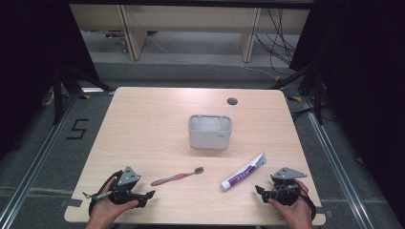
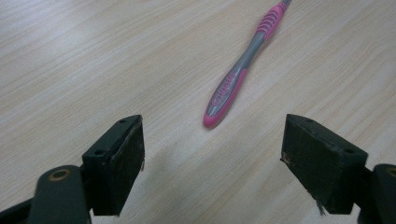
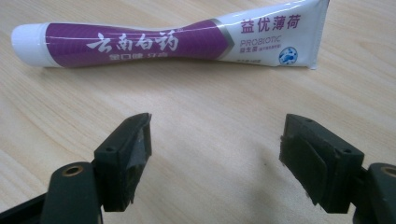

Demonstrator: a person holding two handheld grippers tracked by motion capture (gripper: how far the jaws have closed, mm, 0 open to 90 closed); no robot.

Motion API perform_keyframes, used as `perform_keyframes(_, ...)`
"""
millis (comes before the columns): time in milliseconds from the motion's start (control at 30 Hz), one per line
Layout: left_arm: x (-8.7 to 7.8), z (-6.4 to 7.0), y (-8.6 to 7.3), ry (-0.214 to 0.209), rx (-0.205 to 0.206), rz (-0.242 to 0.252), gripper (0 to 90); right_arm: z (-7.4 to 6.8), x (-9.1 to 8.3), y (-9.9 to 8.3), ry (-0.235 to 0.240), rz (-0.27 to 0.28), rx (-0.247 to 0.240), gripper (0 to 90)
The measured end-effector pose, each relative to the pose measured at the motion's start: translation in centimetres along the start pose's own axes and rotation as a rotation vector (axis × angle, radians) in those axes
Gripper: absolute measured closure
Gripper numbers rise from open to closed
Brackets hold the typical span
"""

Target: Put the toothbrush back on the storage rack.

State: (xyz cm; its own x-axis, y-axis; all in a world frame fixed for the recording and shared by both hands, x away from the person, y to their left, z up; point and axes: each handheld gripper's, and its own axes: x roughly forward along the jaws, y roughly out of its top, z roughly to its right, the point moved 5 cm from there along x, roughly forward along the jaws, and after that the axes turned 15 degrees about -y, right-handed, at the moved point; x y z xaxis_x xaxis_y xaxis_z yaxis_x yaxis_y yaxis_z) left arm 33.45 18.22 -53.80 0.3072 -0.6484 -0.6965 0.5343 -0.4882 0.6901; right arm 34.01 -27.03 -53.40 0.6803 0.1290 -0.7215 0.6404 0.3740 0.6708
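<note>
While both hands rest near the front edge of the pale wood-grain counter (image 1: pixel 143 119), each holds a black two-finger gripper with nothing between its fingers. The left gripper (image 2: pixel 212 154) has its fingers wide apart, and the pink-and-grey plastic toothbrush (image 2: pixel 240 74) lies just ahead of them, handle end nearest; its bristle head is cut off by the top edge of the left gripper view (the high view shows the dark bristles pointing toward the counter's right side). The right gripper (image 3: pixel 215 149) likewise has its fingers spread, aimed at the white-and-purple toothpaste tube (image 3: pixel 173 39), which lies flat on the counter and apart from the fingers, its white cap to the left in that view. The small print on the tube is too fine to read.

From above, the left gripper (image 1: pixel 143 198) and the right gripper (image 1: pixel 261 192) sit well apart, toothbrush (image 1: pixel 176 177) and tube (image 1: pixel 243 171) between them. A grey rectangular plastic holder (image 1: pixel 210 131) stands farther back at mid-counter; its inside is hard to make out.
</note>
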Motion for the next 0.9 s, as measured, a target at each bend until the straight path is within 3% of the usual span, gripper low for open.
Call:
perform_keyframes(133, 0.5, 0.2, 0.3, -0.009, -0.001, -0.002, 25.4, 0.1, 0.3, 0.2, 0.015, 0.037, -0.035, 27.3)
perform_keyframes(200, 0.6, 0.2, 0.5, -0.007, -0.002, 0.005, 25.3, 0.0, 0.2, 0.2, 0.008, 0.01, -0.006, 27.4)
perform_keyframes(233, 0.6, 0.2, 0.6, -0.008, 0.001, 0.003, 25.1, 0.2, 0.3, 0.4, -0.002, 0.039, -0.039, 27.3)
perform_keyframes(367, 0.4, 0.0, 1.2, -0.002, 0.004, -0.001, 25.1, 0.1, 0.4, 0.4, 0.022, 0.042, -0.05, 27.4)
perform_keyframes(433, 0.5, -0.2, 1.6, 0.0, 0.006, -0.007, 25.1, 0.0, 0.3, 0.3, 0.018, 0.028, -0.039, 27.4)
perform_keyframes(467, 0.6, -0.2, 1.8, -0.008, 0.004, -0.003, 25.2, -0.2, 0.1, 0.3, 0.018, 0.006, 0.004, 27.4)
perform_keyframes(533, 0.7, -0.2, 2.3, -0.018, 0.014, -0.012, 28.3, 0.1, 0.2, 0.3, 0.009, 0.023, -0.018, 27.3)
perform_keyframes(567, 0.8, -0.3, 2.5, -0.014, 0.016, -0.012, 27.9, 0.4, 0.6, 0.4, 0.006, 0.06, -0.058, 27.3)
perform_keyframes(700, 1.4, -0.2, 3.3, -0.01, 0.024, -0.014, 28.6, 0.5, 0.5, 0.4, 0.008, 0.061, -0.053, 27.4)
perform_keyframes(767, 2.1, 0.3, 3.6, -0.038, 0.041, -0.021, 29.1, 0.2, 0.3, 0.3, 0.047, 0.02, -0.035, 27.6)
perform_keyframes(900, 2.5, 0.4, 4.1, -0.042, 0.061, -0.035, 30.5, 0.4, 0.4, 0.2, 0.046, 0.025, -0.04, 27.7)
